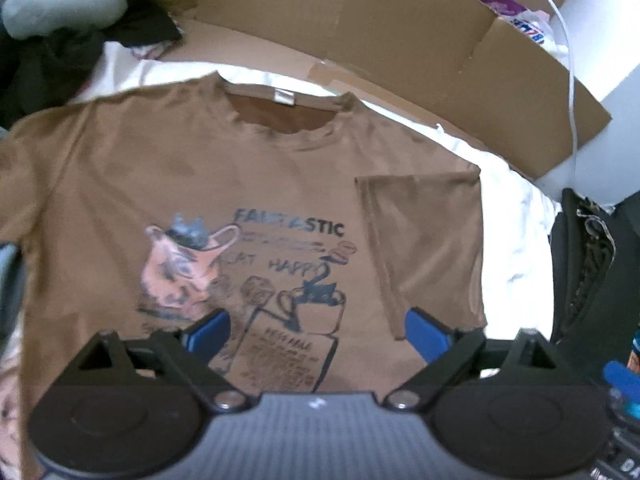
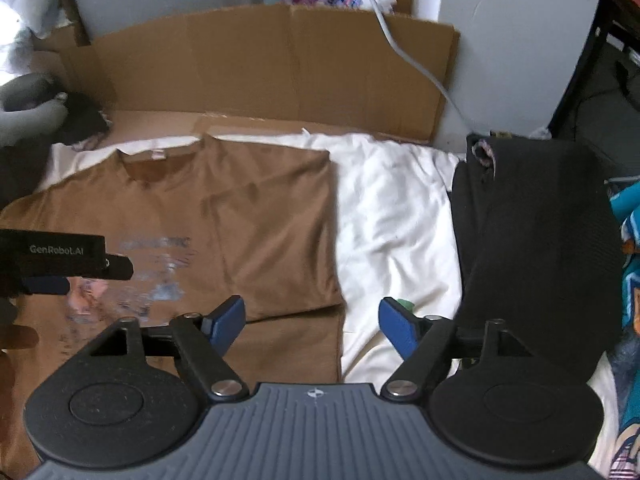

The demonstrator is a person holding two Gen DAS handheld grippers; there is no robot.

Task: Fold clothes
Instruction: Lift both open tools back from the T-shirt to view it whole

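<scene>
Brown printed T-shirt [image 1: 224,184] lies face up on the white sheet [image 2: 392,208] of the bed, collar at the far side. Its right sleeve and side panel [image 1: 424,240] are turned in over the chest, so that edge runs straight; the left sleeve lies unfolded, probably your next fold. Your left hand-held gripper [image 1: 316,328] hovers above the print, jaws apart and empty, as does your right hand-held gripper [image 2: 312,320] over the folded right edge: both stand clear of the cloth. A flattened cardboard box [image 2: 256,60] backs the far side; a dark garment [image 2: 532,232] lies at right.
</scene>
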